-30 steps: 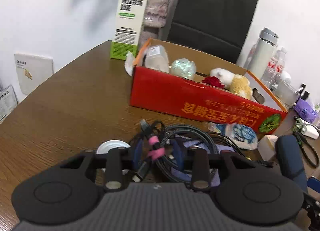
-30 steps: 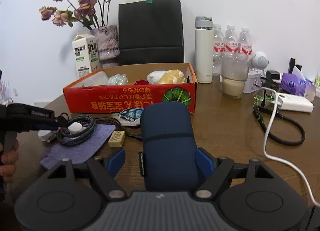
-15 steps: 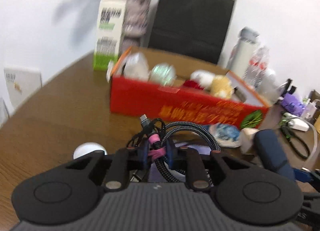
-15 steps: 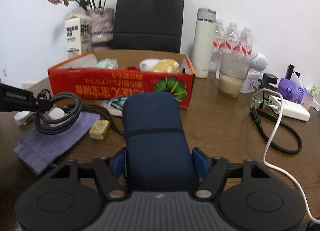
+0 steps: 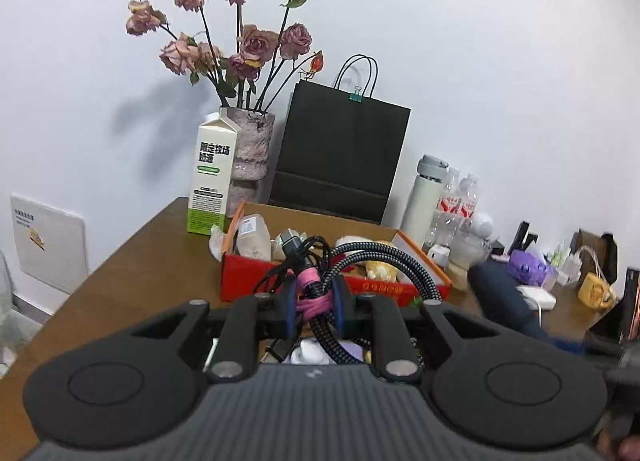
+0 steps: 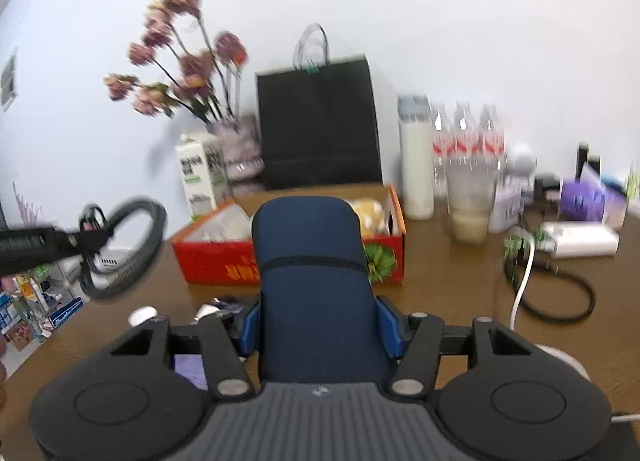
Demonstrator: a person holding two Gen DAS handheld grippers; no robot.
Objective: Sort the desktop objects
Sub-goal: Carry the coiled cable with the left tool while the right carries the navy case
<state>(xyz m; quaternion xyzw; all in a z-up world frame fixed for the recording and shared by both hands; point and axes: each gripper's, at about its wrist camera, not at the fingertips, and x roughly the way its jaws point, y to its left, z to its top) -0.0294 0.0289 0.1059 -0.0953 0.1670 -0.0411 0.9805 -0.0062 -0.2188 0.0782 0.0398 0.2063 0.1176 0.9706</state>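
My left gripper (image 5: 314, 307) is shut on a coiled braided cable bundle (image 5: 372, 257) tied with a pink strap and holds it in the air in front of the red cardboard box (image 5: 240, 281). From the right wrist view the cable bundle (image 6: 128, 245) hangs at the left, above the table. My right gripper (image 6: 318, 325) is shut on a dark blue case (image 6: 312, 261) and holds it up in front of the red box (image 6: 216, 265). The blue case (image 5: 500, 297) also shows at the right of the left wrist view.
The box holds soft toys and packets. Behind it stand a milk carton (image 5: 210, 177), a vase of dried roses (image 5: 250, 153), a black paper bag (image 5: 340, 157), a white flask (image 6: 416, 165) and water bottles. A white charger cable (image 6: 524, 281), black loop and purple pouch (image 6: 188, 369) lie on the table.
Both grippers have risen from the table. The left one lifted the cable bundle off the purple pouch; the right one lifted the blue case, and both now face the box from higher up.
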